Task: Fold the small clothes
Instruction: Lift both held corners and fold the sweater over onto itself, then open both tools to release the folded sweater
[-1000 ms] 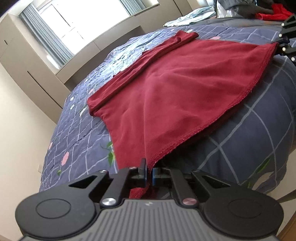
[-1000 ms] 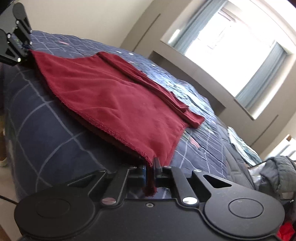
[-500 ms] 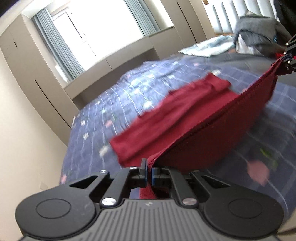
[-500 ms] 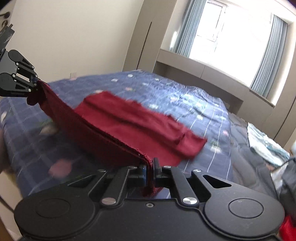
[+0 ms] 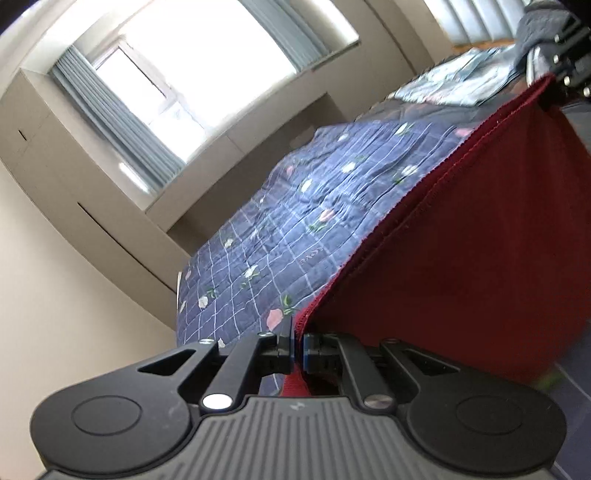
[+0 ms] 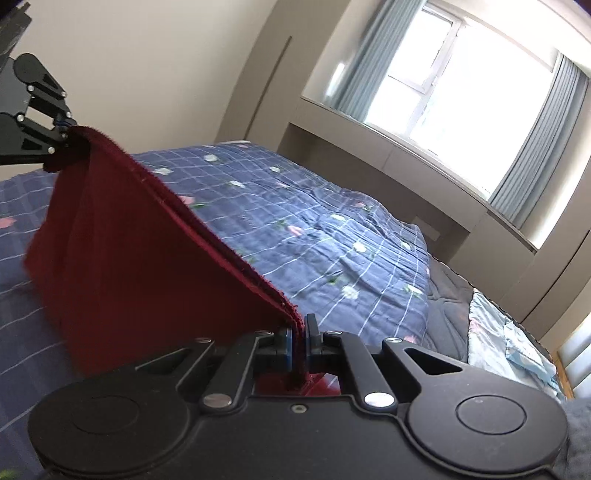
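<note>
A dark red garment [image 5: 480, 258] hangs stretched between both grippers above the bed. My left gripper [image 5: 298, 341] is shut on one corner of its hem. My right gripper [image 6: 299, 338] is shut on the other corner. The taut stitched hem runs from each gripper up to the other one: the right gripper [image 5: 570, 70] shows at the top right of the left wrist view, the left gripper [image 6: 61, 127] at the upper left of the right wrist view. The red garment [image 6: 129, 266] drapes down from that edge toward the blue quilt. Its lower part is hidden.
The bed carries a blue checked quilt with small flowers [image 5: 303, 206] [image 6: 332, 229]. A light blue garment [image 6: 509, 332] and a grey bundle [image 5: 535, 26] lie at the bed's far side. A window with grey-blue curtains [image 6: 461, 81] and beige cabinets stand behind the bed.
Both grippers have risen and swung forward over the bed with the garment's hem. The red garment, flat on the quilt a second ago, now hangs lifted between them.
</note>
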{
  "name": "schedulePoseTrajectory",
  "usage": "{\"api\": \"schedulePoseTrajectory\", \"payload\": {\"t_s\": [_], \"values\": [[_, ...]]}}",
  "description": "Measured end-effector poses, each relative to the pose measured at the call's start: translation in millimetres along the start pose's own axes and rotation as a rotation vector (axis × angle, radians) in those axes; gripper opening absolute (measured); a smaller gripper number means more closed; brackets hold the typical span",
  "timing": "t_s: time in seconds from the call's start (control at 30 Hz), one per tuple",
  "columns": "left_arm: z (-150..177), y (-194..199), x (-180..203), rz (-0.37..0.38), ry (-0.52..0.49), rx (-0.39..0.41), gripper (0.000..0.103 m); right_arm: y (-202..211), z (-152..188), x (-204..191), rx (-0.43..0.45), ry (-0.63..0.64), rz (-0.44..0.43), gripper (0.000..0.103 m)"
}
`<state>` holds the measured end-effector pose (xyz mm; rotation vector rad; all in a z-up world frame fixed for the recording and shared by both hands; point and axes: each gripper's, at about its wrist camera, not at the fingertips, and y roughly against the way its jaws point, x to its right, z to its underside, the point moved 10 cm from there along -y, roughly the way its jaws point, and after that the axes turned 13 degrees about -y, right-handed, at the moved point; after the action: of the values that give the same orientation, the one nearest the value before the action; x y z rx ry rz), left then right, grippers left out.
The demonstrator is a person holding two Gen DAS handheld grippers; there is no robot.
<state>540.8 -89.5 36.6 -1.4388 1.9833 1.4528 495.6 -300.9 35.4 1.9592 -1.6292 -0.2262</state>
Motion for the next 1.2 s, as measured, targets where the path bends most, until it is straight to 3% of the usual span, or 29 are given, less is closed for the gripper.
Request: {"api": "schedulePoseTrajectory", "payload": {"t_s": [0.2, 0.4, 0.73, 0.8, 0.93, 1.0, 1.03, 1.07, 1.17, 1.2], "values": [[-8.3, -91.7, -13.5, 0.045, 0.078, -0.081, 0.003, -92.6, -18.5, 16.4, -0.045, 0.029, 0.036, 0.005], [7.6, -170.8, 2.0, 0.124, 0.118, -0.193, 0.003, -172.1, -1.1, 20.6, -0.152, -0.005, 0.026, 0.005], [29.5, -238.9, 32.5, 0.218, 0.198, -0.283, 0.008, -250.0, 49.1, 16.5, -0.297, -0.073, 0.008, 0.008], [31.8, -246.7, 34.9, 0.218, 0.207, -0.298, 0.018, -255.6, 54.6, 16.7, -0.302, -0.09, 0.007, 0.011], [40.8, -253.3, 33.7, 0.245, 0.298, -0.321, 0.035, -259.2, 58.7, 21.5, -0.296, -0.121, 0.014, 0.027], [46.3, -253.2, 28.0, 0.244, 0.355, -0.318, 0.062, -259.5, 58.4, 28.7, -0.29, -0.168, 0.017, 0.034], [50.0, -252.3, 23.3, 0.237, 0.393, -0.314, 0.07, -258.8, 58.6, 33.3, -0.288, -0.198, 0.018, 0.041], [53.8, -251.3, 18.4, 0.23, 0.432, -0.311, 0.081, -258.0, 59.3, 37.4, -0.286, -0.22, 0.027, 0.053], [68.8, -246.6, 3.8, 0.221, 0.571, -0.315, 0.093, -253.1, 60.2, 51.6, -0.256, -0.26, 0.083, 0.079], [74.0, -245.3, -0.6, 0.22, 0.611, -0.321, 0.098, -250.8, 60.8, 55.4, -0.247, -0.271, 0.095, 0.081]]}}
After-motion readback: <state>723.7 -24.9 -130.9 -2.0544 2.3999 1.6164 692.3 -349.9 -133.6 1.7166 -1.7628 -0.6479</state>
